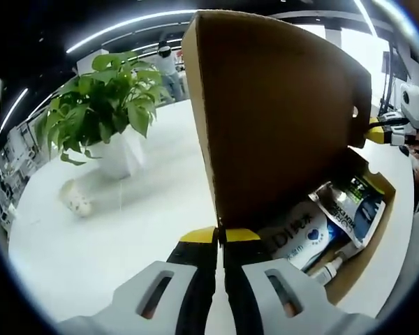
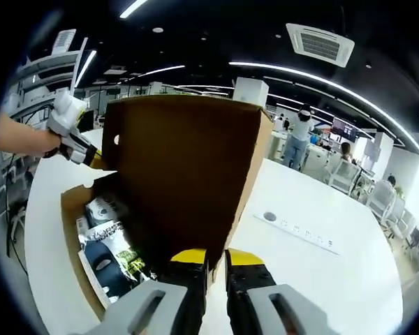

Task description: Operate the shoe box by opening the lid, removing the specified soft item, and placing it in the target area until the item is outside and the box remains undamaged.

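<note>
The brown cardboard shoe box lid (image 1: 279,112) stands raised, nearly upright, over the open box (image 1: 381,230). My left gripper (image 1: 220,236) is shut on the lid's near edge. My right gripper (image 2: 217,258) pinches the lid (image 2: 181,174) at its opposite end and also appears as the right gripper (image 1: 378,132) at the lid's far corner. In the right gripper view, the left gripper (image 2: 91,157) holds the far corner, with a person's arm behind it. Inside the box lie a white and blue soft pack (image 1: 304,237), a dark pouch (image 1: 353,202) and a tube (image 1: 333,266). The box wall (image 2: 70,209) surrounds several packs (image 2: 108,241).
A potted plant (image 1: 101,112) in a white pot stands on the round white table (image 1: 140,230), with a small white object (image 1: 77,200) beside it. A white strip with a round grey disc (image 2: 293,227) lies on the table to the right of the box. People and chairs stand far behind.
</note>
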Available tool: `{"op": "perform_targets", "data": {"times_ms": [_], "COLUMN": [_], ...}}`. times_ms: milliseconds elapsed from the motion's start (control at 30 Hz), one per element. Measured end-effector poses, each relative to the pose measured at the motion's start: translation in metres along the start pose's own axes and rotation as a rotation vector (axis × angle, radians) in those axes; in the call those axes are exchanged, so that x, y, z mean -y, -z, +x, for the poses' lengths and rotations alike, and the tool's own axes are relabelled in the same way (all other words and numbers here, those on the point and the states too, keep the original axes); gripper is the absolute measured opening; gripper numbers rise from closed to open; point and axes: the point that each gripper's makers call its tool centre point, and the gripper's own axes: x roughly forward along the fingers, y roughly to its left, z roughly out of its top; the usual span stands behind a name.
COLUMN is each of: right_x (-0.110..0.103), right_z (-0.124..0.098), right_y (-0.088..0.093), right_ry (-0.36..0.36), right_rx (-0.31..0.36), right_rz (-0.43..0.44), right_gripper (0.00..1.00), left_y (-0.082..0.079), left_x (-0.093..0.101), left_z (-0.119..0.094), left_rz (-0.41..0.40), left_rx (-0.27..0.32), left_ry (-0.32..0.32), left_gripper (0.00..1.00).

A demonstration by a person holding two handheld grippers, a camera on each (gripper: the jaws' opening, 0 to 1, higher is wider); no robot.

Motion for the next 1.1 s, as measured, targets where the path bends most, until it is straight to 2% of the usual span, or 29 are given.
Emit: {"op": "perform_targets", "data": {"times_ms": [167,467,1100], "right_x": [0.002,0.005,0.011], "right_z": [-0.001,0.0,0.005], "right_y": [0.001,-0.001,-0.006], "right_ry": [0.017,0.022,0.017], "right_rx": [-0.001,0.006,0.0], "right_rz": [0.025,0.056,0.066], "right_gripper": [0.0,0.0,0.0], "left_y": [0.0,-0.001,-0.005], "left_x": [0.0,0.001,-0.004], "left_z": [0.0,-0.001,0.002], "left_rz": [-0.006,-0.011,-0.022], "left_rx": [-0.003,-0.009,-0.027], "left_ry": [-0.002,-0.002,0.003], "left_gripper": [0.01,0.01,0.01]}}
